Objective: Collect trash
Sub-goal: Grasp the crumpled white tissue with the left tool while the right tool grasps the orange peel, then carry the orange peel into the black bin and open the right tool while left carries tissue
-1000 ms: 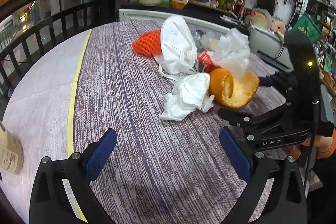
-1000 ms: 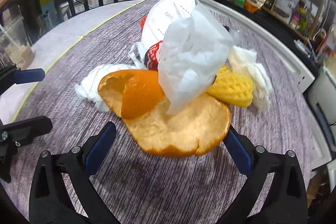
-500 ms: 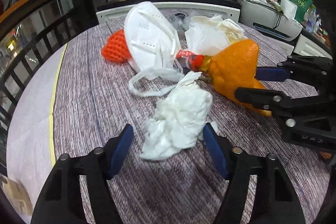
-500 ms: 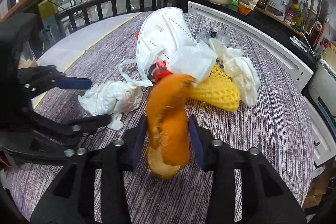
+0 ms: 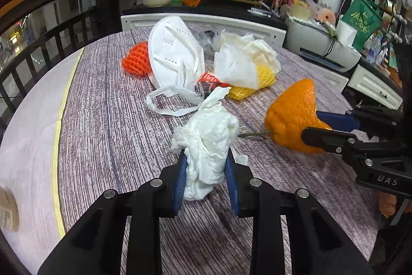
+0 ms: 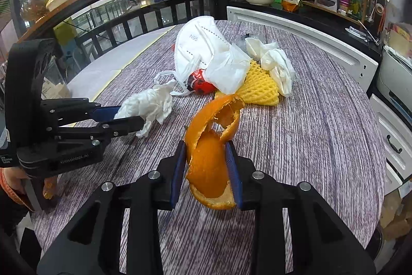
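Down low in the left wrist view, left gripper closed tight on crumpled white tissue, blue pads pressing it from both sides at bottom centre, wad sticking up above the fingertips over the striped purple-grey table. At right of frame, right gripper reaching in from the edge, pinching orange peel between its black fingers. Further back, towards upper centre, a heap of loose trash: white N95 mask leaning over orange foam net, red wrapper just beside the mask's straps, yellow foam net under white paper napkin. Over in the right wrist view, right gripper clamped narrowly on orange peel at bottom centre, peel curling upward with a torn hole near its top. At left of frame, left gripper with crumpled white tissue caught between its tips, clear of the heap. Behind, at upper centre, N95 mask, red wrapper, white paper napkin and yellow foam net bunched together, touching.
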A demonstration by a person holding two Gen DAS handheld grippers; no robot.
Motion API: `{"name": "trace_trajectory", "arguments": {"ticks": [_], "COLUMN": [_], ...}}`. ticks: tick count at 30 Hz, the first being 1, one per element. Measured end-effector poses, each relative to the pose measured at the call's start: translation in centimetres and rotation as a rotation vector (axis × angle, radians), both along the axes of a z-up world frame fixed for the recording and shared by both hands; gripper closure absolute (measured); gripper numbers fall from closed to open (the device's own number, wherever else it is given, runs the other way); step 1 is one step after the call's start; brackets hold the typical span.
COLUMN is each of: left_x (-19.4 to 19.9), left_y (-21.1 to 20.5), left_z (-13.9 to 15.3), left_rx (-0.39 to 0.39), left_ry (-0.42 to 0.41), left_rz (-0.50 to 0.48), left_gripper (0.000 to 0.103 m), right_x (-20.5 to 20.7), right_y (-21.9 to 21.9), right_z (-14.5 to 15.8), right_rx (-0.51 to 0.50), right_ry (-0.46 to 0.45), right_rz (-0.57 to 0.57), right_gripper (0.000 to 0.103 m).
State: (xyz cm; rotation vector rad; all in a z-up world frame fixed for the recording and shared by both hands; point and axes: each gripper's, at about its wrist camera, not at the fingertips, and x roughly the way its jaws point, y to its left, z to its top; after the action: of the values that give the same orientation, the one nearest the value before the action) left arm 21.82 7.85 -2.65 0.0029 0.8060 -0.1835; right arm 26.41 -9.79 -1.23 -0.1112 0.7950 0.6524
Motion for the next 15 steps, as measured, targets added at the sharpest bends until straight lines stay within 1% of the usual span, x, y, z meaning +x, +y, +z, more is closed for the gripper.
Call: {"name": "trace_trajectory", "arguments": {"ticks": [5, 9, 15], "left_x": [-2.3, -3.8, -5.8], "left_y": [-0.6, -1.4, -2.6], "left_z": [0.8, 1.2, 1.3], "left_rx": [-0.052, -0.05, -0.097], "left_ry": [-0.026, -0.052, -0.052], "left_rz": [0.007, 0.009, 0.0], "left_gripper": [0.075, 0.075, 0.075], "right_x": [-2.1, -3.4, -5.5], "right_y": [-1.7, -3.2, -6.1], "right_z": [0.7, 1.3, 1.7], "right_rx": [0.031, 0.042, 0.059], "right_ry": [-0.008, -0.024, -0.038], "right_rz": [-0.003, -0.006, -0.038], "right_gripper": [0.072, 0.073, 0.073]}}
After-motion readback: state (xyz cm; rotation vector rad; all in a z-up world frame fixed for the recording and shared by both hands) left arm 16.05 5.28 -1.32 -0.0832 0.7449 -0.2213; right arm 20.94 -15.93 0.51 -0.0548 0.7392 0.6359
